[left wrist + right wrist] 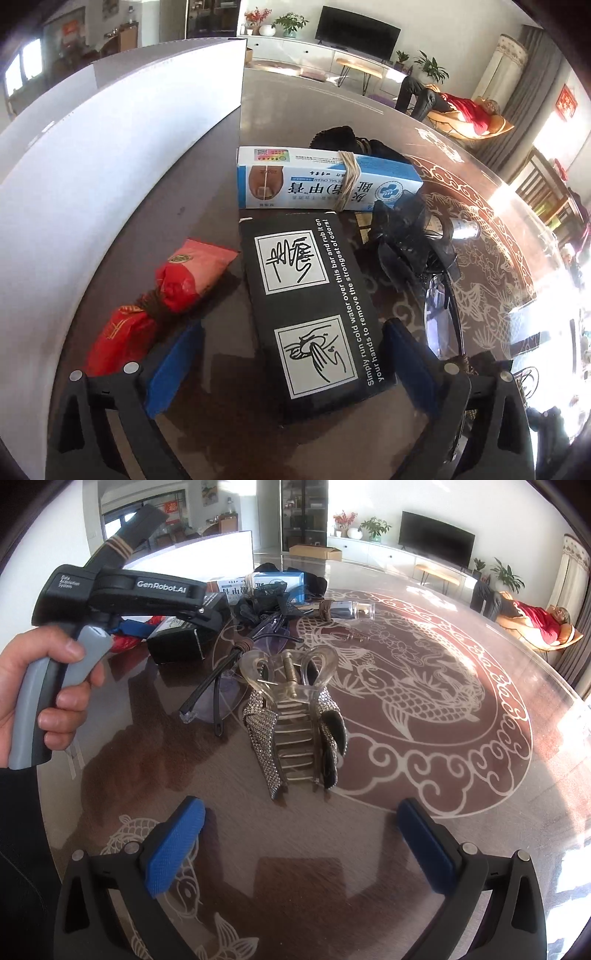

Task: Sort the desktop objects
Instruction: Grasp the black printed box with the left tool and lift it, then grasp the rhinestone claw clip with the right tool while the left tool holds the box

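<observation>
Left hand-held gripper (288,363): jaws spread wide, blue pads either side of the near end of the black box (306,306) without clear contact; nothing gripped.

Black box: lies flat on the bench (480,288), long axis running away from the left wrist camera, white printed instructions along its right edge, two hand-washing pictograms on top.

Red packets (162,295): two, tied together at the middle, just left of the black box, long axis slanting away toward the right, near the white board (110,166) that stands along the bench's left side.

Black fabric hair accessory (410,240): just right of the black box's far half; eyeglasses (443,314) lie beside it, temples toward the camera.

Blue-and-white carton (325,181): beyond the black box's far end, touching or almost so, long axis crosswise left to right, print upside down to the left wrist view, a rubber band round its middle.

Small clear bottle (463,229): on its side, right of the carton.

Right hand-held gripper (301,843): jaws wide apart, holding nothing, low over the bench.

Rhinestone hair claw (295,723): just ahead of the right gripper, clear of the pads, teeth end toward the camera, heart-shaped handles pointing away; long axis along the gripper's line.

Person's left hand (44,686): wrapped round the left gripper's grey handle, at the left of the right wrist view.
</observation>
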{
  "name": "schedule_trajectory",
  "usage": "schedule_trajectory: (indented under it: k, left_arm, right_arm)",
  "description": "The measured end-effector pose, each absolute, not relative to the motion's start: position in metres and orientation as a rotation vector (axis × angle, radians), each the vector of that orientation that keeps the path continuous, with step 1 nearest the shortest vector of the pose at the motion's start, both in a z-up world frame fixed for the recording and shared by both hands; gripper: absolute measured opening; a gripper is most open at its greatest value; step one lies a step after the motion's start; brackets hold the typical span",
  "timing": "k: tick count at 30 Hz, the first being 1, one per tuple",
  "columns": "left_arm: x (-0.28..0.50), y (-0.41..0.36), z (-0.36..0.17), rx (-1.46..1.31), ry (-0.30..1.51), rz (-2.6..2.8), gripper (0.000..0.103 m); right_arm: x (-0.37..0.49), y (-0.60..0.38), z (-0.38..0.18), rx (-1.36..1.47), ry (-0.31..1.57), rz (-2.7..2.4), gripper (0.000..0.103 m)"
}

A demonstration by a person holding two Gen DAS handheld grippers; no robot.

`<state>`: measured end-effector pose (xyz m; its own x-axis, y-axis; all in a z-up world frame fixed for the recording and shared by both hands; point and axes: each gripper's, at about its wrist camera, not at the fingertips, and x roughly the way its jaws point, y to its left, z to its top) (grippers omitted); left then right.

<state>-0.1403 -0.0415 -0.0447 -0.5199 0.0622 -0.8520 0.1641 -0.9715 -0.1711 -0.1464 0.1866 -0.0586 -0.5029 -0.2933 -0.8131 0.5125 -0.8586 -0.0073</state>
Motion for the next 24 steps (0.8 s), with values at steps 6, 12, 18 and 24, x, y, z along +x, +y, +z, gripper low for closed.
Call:
schedule_trajectory:
  k: [6, 12, 18, 24]
  left_arm:
    - [-0.158, -0.036, -0.047, 1.551, 0.219, -2.659, 0.099]
    - [-0.14, -0.011, -0.045, 1.474, 0.017, -2.752, 0.058]
    - [-0.073, -0.015, -0.044, 1.475, -0.053, -2.835, 0.059]
    - [-0.038, -0.031, -0.044, 1.429, -0.047, -2.87, 0.059]
  right_arm:
    - [-0.147, 0.186, -0.059, 1.207, 0.342, -2.354, 0.103]
    - [-0.146, 0.186, -0.059, 1.207, 0.341, -2.354, 0.103]
    - [-0.146, 0.186, -0.059, 1.208, 0.34, -2.353, 0.103]
    - [-0.147, 0.185, -0.059, 1.206, 0.34, -2.353, 0.103]
